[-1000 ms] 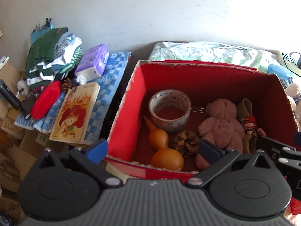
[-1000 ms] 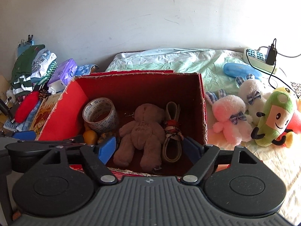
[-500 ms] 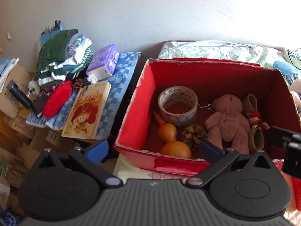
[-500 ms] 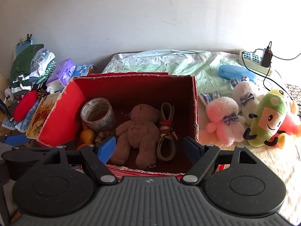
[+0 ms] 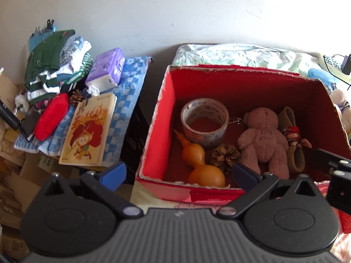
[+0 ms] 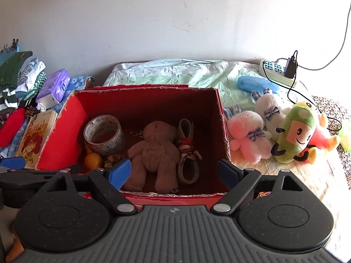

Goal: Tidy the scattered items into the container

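Note:
A red cardboard box (image 5: 158, 131) (image 6: 222, 118) stands on the bed. Inside lie a roll of tape (image 5: 205, 121) (image 6: 103, 134), an orange gourd (image 5: 198, 162) (image 6: 93, 161), a pine cone (image 5: 226, 156), a brown teddy bear (image 5: 264, 140) (image 6: 153, 151) and a beige strap with a small red doll (image 5: 294, 135) (image 6: 186, 151). My left gripper (image 5: 178, 173) is open and empty, above the box's near left corner. My right gripper (image 6: 174, 172) is open and empty, over the box's near wall.
Left of the box a blue checked cloth (image 5: 129, 87) holds a picture book (image 5: 88, 131), a purple tissue pack (image 5: 107, 68), a red pouch (image 5: 51, 116), a second pine cone (image 5: 76, 96) and folded clothes (image 5: 50, 61). Plush toys (image 6: 291, 131), a blue case (image 6: 256, 83) and a power strip (image 6: 278, 71) lie to the right.
Both grippers have pulled back and up from the box, so it looks smaller and sits farther right in the left view. Both stay open and empty.

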Demonstrator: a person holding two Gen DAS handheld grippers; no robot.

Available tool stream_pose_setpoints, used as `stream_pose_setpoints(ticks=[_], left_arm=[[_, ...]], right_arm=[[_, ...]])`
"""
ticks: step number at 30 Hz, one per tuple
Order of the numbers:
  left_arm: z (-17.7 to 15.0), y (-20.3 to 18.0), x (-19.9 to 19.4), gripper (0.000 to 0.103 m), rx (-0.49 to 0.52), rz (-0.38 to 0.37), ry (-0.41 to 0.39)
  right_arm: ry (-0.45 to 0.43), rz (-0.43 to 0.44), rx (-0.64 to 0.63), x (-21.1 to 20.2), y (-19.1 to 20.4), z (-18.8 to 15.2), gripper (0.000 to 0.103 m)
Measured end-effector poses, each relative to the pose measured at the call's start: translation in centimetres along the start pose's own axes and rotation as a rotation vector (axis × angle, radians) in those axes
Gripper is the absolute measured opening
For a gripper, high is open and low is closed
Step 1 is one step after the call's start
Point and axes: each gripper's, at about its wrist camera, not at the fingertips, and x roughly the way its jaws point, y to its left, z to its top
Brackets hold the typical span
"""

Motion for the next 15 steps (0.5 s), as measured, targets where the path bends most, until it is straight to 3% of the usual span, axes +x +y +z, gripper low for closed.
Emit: stream_pose_setpoints(ticks=[7, 15], left_arm=[[0.4, 1.0, 0.7, 0.103, -0.020, 0.005, 0.007], [0.8, 2.0, 1.7, 0.103, -0.045, -0.020, 0.032]], right_arm=[[0.021, 0.031, 0.082, 0.5, 0.3, 0.7, 0.088], [0.055, 0.031, 0.061, 1.5, 1.3, 1.1, 0.088]])
